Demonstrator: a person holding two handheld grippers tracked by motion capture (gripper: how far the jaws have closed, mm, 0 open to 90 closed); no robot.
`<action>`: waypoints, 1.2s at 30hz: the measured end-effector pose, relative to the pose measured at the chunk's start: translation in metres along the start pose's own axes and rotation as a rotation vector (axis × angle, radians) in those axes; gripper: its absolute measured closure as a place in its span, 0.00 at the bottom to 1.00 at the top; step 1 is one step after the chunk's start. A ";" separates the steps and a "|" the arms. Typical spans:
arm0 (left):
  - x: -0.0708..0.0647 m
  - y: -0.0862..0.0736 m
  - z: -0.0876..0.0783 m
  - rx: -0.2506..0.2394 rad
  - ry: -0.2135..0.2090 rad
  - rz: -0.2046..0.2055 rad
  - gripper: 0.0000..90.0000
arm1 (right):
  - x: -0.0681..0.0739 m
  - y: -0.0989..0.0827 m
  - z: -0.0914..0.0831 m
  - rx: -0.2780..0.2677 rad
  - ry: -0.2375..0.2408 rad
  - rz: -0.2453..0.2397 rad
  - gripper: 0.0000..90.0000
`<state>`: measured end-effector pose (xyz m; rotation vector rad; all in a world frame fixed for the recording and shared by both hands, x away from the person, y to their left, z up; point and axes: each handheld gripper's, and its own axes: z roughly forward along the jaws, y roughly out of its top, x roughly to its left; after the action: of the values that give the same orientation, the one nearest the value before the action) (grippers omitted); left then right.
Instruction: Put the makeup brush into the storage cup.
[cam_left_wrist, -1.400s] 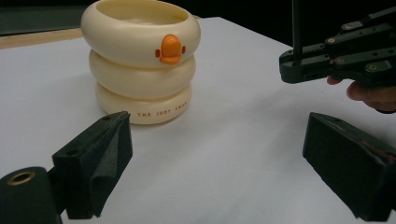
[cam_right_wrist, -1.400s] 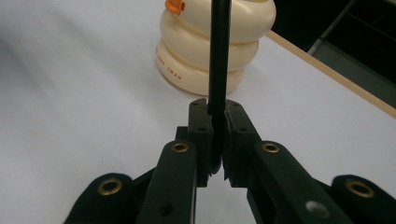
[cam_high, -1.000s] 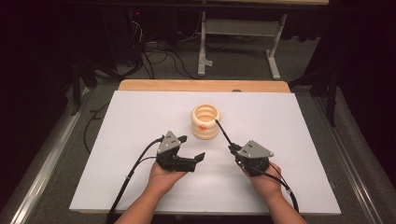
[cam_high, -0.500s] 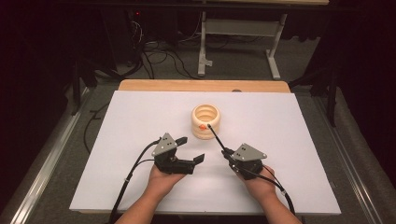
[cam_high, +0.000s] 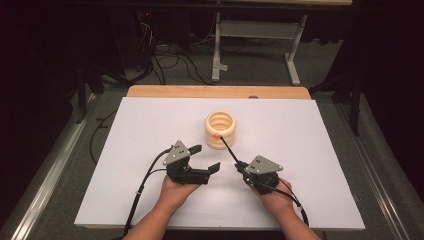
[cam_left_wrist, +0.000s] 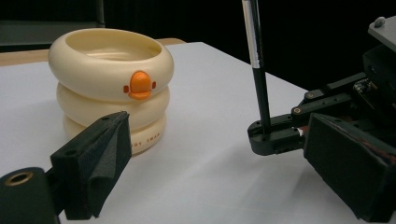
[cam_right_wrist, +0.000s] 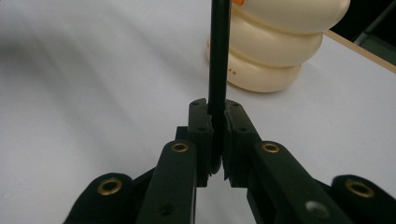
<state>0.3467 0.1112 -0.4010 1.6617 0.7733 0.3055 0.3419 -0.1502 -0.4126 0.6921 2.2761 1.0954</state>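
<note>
Right gripper (cam_right_wrist: 217, 140) clamped on pen (cam_right_wrist: 218, 56) — left gripper (cam_high: 202, 159) wide open.

A darkened lab or recording studio is seen from above. A white board (cam_high: 150, 150) is laid over a wooden table (cam_high: 215, 91) as a work surface, lit brightly while the surroundings are kept black. Cables (cam_high: 165, 62) are strewn across the grey floor (cam_high: 260, 65) behind it, beside the white metal legs (cam_high: 295, 70) of a stand. A metal rail (cam_high: 50, 170) is run along the left edge, and dark curtains (cam_high: 390, 75) are hung on the right.
</note>
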 end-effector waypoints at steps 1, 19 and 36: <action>0.000 0.000 0.000 0.002 -0.002 0.002 0.09 | 0.001 0.000 0.000 -0.001 0.001 -0.002 0.95; -0.005 -0.002 0.003 0.009 -0.040 -0.011 0.13 | 0.014 0.002 0.005 0.007 0.055 -0.036 0.95; -0.008 -0.002 0.003 0.000 -0.059 -0.010 0.17 | 0.022 0.002 0.006 0.004 0.064 -0.050 0.95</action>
<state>0.3417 0.1034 -0.4017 1.6589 0.7373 0.2484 0.3304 -0.1320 -0.4188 0.6058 2.3377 1.1041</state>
